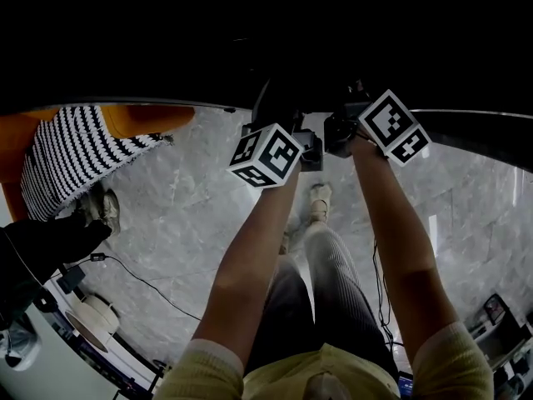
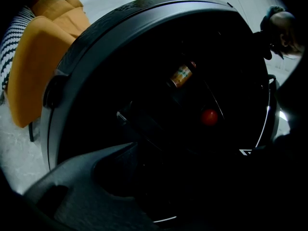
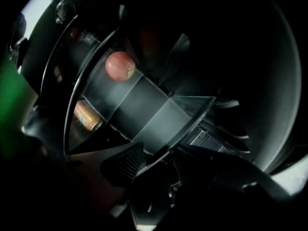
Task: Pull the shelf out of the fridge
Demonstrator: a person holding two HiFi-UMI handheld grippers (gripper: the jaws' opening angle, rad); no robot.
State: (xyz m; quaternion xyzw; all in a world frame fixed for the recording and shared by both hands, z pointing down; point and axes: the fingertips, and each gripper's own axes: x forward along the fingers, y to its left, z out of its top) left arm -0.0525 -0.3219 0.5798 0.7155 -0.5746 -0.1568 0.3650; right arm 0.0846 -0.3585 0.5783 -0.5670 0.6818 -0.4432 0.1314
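Note:
The fridge (image 2: 144,18) is a dark cabinet with its inside open towards me. Its glass shelf (image 3: 144,105) carries a red apple (image 3: 120,65), with a brown bottle (image 3: 86,117) lying under the glass. My right gripper (image 3: 168,162) is open, and the shelf's front edge sits between its jaws, clear of the ridged pad (image 3: 126,163). My left gripper (image 2: 163,170) also stands open at the shelf's (image 2: 144,129) left front corner. Only its grey left finger (image 2: 91,182) shows; the other is lost in the dark. The same bottle (image 2: 182,74) and apple (image 2: 209,117) show beyond it.
An orange chair (image 1: 133,119) with a black-and-white striped cloth (image 1: 71,152) stands left of the fridge. The person's legs and feet (image 1: 316,202) are on the grey marble floor (image 1: 191,215). Cables and equipment (image 1: 92,307) lie at the lower left.

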